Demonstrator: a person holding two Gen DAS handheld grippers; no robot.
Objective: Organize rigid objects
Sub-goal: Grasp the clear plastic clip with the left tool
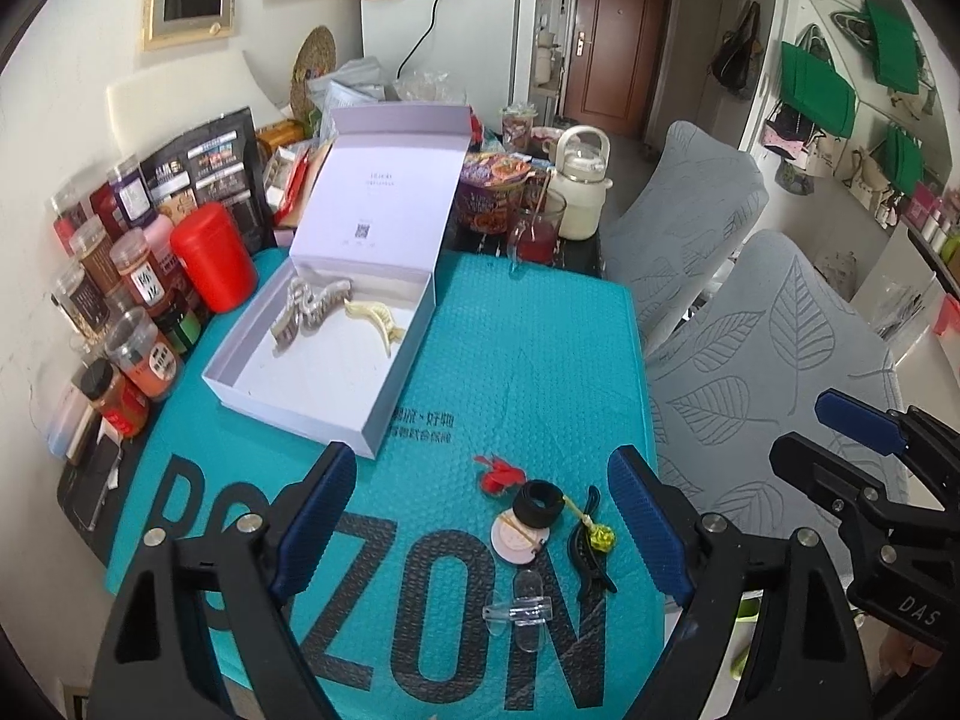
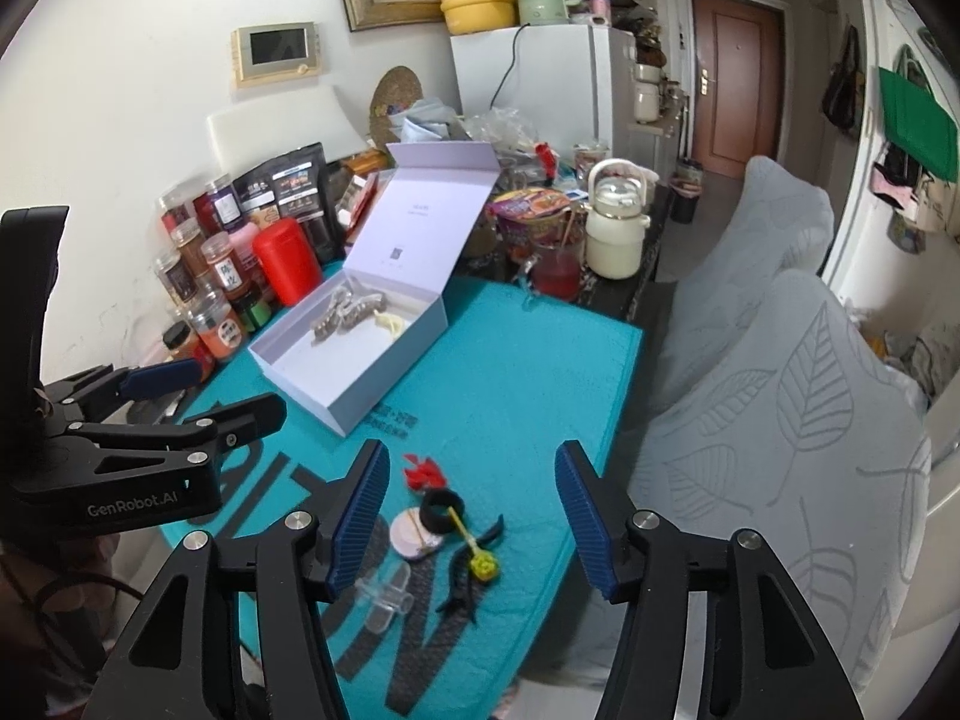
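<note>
Both grippers hang over a teal padded mailer (image 1: 528, 360) spread on the counter. Left gripper (image 1: 480, 522): jaws spread wide, nothing between the pads. Right gripper (image 2: 474, 516): jaws spread, nothing gripped.

A white box (image 1: 372, 420) stands on the far left part of the mailer, lid propped upright. Inside it lie a grey hair claw (image 1: 309, 306) and, just beside it, a cream hair claw (image 1: 378, 321), both toward the far end.

A loose cluster sits on the near part of the mailer, below both sets of jaws: a red clip (image 1: 498, 474), a black hair band (image 1: 538, 502) resting on a round pink compact (image 1: 516, 540), a black hair claw (image 1: 588, 564) with a yellow bead charm (image 1: 602, 539) across it, and a clear plastic clip (image 1: 522, 609) nearest the cameras. No jaw touches any of them.

Spice jars (image 1: 144, 354) and a red canister (image 1: 213, 258) line the counter's left edge.
</note>
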